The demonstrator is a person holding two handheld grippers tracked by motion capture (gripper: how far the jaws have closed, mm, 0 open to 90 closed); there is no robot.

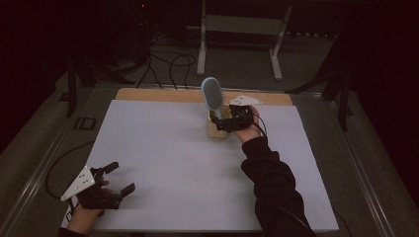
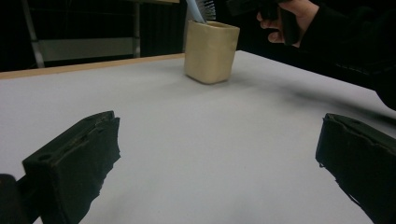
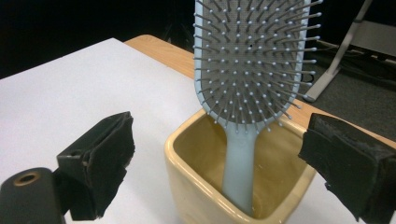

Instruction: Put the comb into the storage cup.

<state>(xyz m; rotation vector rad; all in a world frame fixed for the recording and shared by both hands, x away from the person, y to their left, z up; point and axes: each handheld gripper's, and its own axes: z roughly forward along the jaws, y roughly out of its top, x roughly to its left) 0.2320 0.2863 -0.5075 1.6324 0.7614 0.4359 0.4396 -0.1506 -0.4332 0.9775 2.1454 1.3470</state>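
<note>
High view: a pale-blue hairbrush (image 1: 212, 94) stands handle-down in a cream cup (image 1: 218, 127) at the far counter (image 1: 173, 163), right tongs (image 1: 223, 124) beside it; left tongs (image 1: 120, 178) released near the front edge

Right gripper view: jaws spread, flanking the cup; a careless withdrawal could tip the top-heavy brush

Overall lighting is dim; surroundings far and to both sides fall into near black; the white table sheet (image 1: 173, 148) is the brightest area, evenly lit without glare; shadows are soft; near jaws in both gripper views appear slightly blurred.
</note>
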